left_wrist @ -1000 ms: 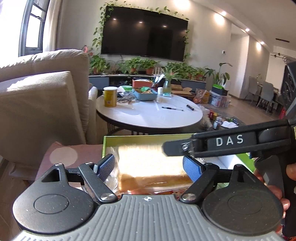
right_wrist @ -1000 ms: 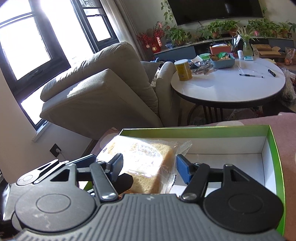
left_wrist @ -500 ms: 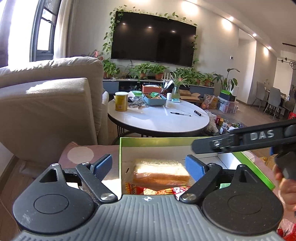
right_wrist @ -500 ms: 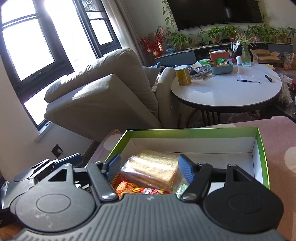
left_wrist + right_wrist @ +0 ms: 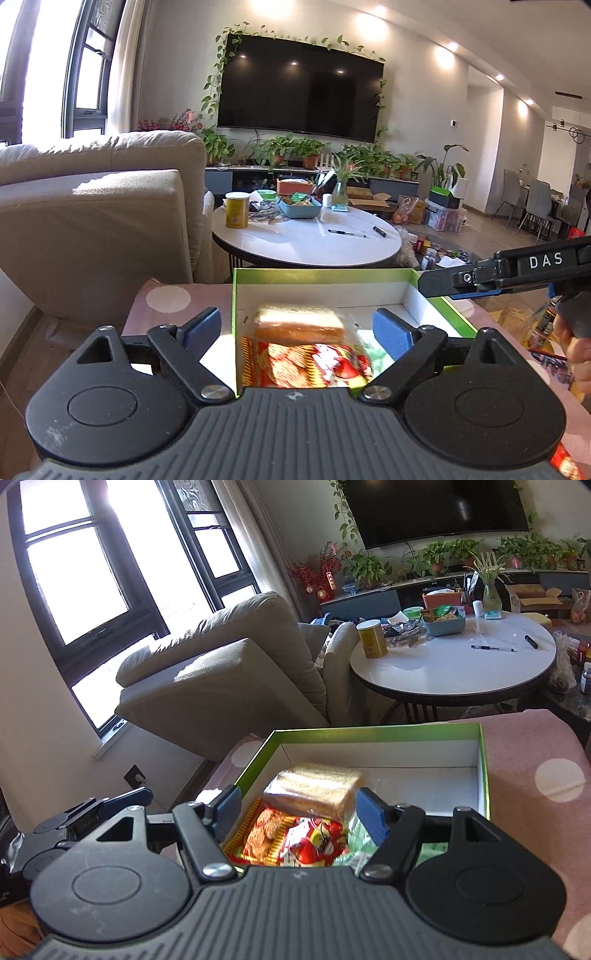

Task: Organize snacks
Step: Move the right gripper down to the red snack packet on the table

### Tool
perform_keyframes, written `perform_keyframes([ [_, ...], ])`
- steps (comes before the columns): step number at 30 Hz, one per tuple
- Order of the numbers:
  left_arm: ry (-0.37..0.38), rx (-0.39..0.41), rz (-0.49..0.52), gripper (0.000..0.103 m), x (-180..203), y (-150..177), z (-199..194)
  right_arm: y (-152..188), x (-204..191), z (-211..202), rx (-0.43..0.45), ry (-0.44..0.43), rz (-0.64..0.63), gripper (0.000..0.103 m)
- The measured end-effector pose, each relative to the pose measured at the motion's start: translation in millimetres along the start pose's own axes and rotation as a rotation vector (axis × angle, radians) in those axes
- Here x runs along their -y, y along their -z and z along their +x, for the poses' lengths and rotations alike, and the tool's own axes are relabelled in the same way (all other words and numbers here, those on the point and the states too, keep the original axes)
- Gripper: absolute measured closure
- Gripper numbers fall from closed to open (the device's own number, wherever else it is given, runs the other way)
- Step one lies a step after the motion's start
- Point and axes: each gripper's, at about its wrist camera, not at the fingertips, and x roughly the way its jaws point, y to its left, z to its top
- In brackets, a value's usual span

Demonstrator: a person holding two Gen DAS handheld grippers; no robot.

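Green-rimmed, the box (image 5: 332, 275) sits at the lower middle of both views on a pink dotted surface (image 5: 532, 753), and the wrapped bread (image 5: 299, 326) lies flat inside it against the near left wall, just behind a red snack pack (image 5: 306, 363), probably packed tight there so the bare white floor beyond stays free for more. Both the left gripper (image 5: 295, 328) and right gripper (image 5: 299, 808) hang above the box with jaws wide and holding nothing, which suggests the bread is placed and another snack is wanted.
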Motion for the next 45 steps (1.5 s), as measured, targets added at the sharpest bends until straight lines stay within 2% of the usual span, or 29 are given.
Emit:
perform_keyframes([
  [7, 0.049, -0.007, 0.017, 0.015, 26.1, 6.5, -15.7, 13.2, 1.4, -26.9, 0.005, 0.008, -0.013, 0.03],
  [11, 0.08, -0.047, -0.007, 0.015, 40.8, 15.1, -18.9, 29.0, 1.5, -38.5, -0.011, 0.019, -0.022, 0.03],
  [14, 0.095, -0.07, 0.011, 0.015, 54.0, 22.8, -19.1, 43.0, 7.6, -47.1, -0.021, 0.026, 0.004, 0.03],
  [20, 0.128, -0.126, 0.037, 0.015, 79.9, 33.9, -8.3, 61.8, 26.6, -59.0, -0.024, 0.083, 0.051, 0.03],
  [33, 0.188, -0.22, 0.115, 0.015, 131.7, 49.9, 18.5, 90.6, 67.3, -62.7, -0.086, 0.176, 0.159, 0.03],
  [40, 0.208, -0.282, 0.129, 0.015, 142.8, 60.1, 35.3, 99.9, 80.6, -60.1, -0.099, 0.23, 0.173, 0.03],
  [45, 0.232, -0.318, 0.145, 0.015, 149.1, 66.2, 43.4, 103.1, 91.9, -59.9, -0.105, 0.223, 0.213, 0.03],
])
